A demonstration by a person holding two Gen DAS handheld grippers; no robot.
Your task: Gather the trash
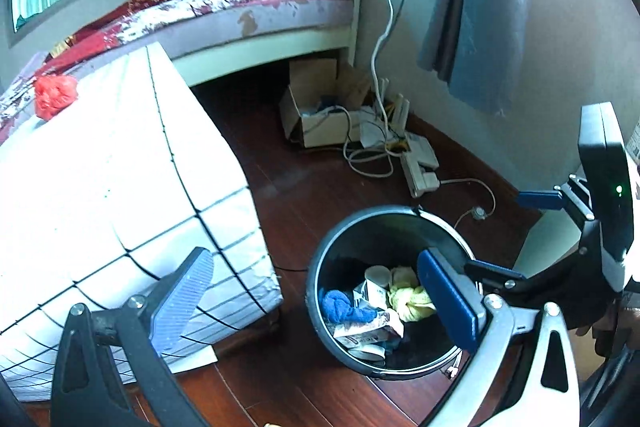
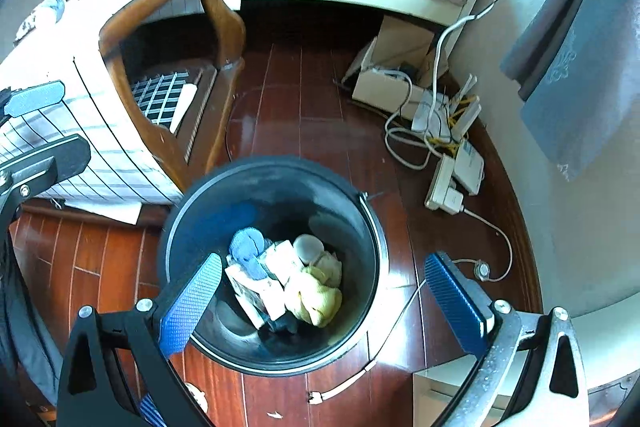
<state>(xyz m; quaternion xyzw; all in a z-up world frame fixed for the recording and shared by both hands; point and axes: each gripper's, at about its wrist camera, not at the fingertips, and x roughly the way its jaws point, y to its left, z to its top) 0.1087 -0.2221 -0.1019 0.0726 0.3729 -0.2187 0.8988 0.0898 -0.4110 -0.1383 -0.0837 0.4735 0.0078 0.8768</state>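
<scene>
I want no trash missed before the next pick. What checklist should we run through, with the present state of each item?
1. Right hand-held gripper open and empty: ok.
2. Left hand-held gripper open and empty: ok.
3. Black bin upright on the floor, mouth unobstructed: ok.
4. Earlier trash inside the bin, such as the yellow cloth and blue cloth: ok.
5. All trash collected: not ok; a red crumpled bag lies on the white checked cloth.
6. Bin has spare room: ok.
</scene>
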